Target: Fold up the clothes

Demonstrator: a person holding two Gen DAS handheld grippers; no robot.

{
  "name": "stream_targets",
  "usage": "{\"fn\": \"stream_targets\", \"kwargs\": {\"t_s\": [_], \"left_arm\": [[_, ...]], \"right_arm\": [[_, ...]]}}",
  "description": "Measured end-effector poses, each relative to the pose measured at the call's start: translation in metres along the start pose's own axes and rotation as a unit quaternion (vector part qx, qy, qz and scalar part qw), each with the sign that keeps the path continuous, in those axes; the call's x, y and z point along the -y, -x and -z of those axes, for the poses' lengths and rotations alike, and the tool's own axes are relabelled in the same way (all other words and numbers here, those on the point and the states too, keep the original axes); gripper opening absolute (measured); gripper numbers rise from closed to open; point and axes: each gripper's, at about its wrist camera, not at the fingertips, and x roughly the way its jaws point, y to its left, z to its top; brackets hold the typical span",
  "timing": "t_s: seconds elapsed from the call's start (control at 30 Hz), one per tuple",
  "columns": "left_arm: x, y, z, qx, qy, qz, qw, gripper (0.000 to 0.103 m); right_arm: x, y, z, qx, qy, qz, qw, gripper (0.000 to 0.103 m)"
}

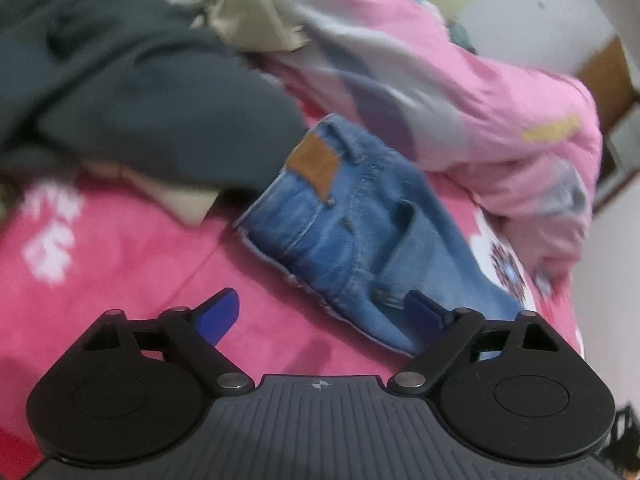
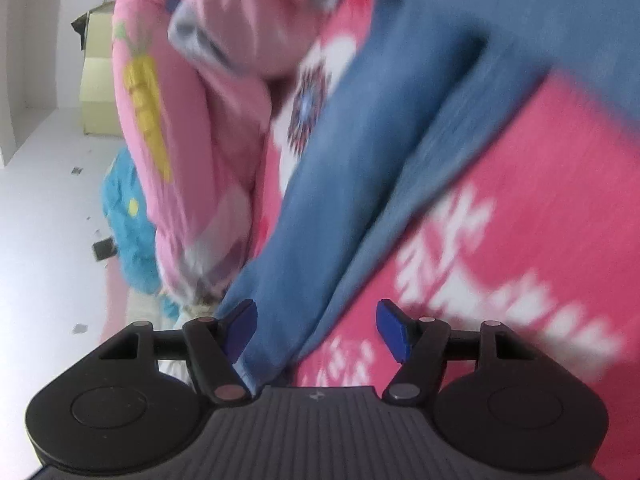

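Left wrist view: jeans (image 1: 360,236) lying ahead of the left gripper (image 1: 320,314), between and beyond its blue fingers (image 1: 218,318); waistband end with brown leather patch (image 1: 314,166) farthest from the fingers.
Left fingers: spread wide, nothing held; right-hand pad just over the near denim edge, contact impossible to confirm.
Progress, left view: jeans look doubled into a short bundle, though rumpled and not squared; judged partly folded at most.
Left to do: dark grey garment (image 1: 132,92) heaped beyond the left-hand finger, beige cloth (image 1: 256,16) and white cloth past it, all unfolded.
Surface, left view: bed with a pink printed blanket (image 1: 112,264); pale pink quilt (image 1: 480,92) bunched beyond the right-hand finger.
Room, left view: pale wall and a wooden-brown fitting at far right, too blurred to name.

Right wrist view: denim leg running from between the fingers away up and to the right, heavily motion-blurred.
Right gripper (image 2: 318,330): fingers (image 2: 240,330) wide apart; denim passing between them near the left-hand pad, not clamped.
Progress, right view: leg lies long and unfolded; folding judged early.
Surface, right view: same pink blanket right of the fingers, pink quilt with yellow carrot print (image 2: 146,108) to the left.
Room, right view: white floor (image 2: 44,200), cardboard box (image 2: 98,80), teal fabric (image 2: 128,220) beside the bed.
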Motion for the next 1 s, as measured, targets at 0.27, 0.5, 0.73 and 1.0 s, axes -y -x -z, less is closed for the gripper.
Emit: {"fn": "stream_targets", "kwargs": {"t_s": [0.27,0.5,0.73,1.0], "left_arm": [[-0.014,-0.035,0.015,0.062,0.085,0.002,0.9945,0.069],[0.002,-0.043,0.013,0.106,0.082,-0.037,0.9903,0.052],[0.020,-0.018,0.008,0.129,0.053,-0.052,0.9888,0.033],[0.037,0.021,0.000,0.136,0.063,0.019,0.9885,0.029]], "right_arm": [[0.000,-0.051,-0.007,0.042,-0.022,-0.016,0.999,0.065],[0.015,-0.079,-0.021,0.087,-0.055,-0.067,0.992,0.051],[0.012,-0.085,-0.024,0.120,-0.048,-0.057,0.990,0.012],[-0.027,-0.032,-0.007,0.168,0.013,-0.083,0.982,0.007]]}}
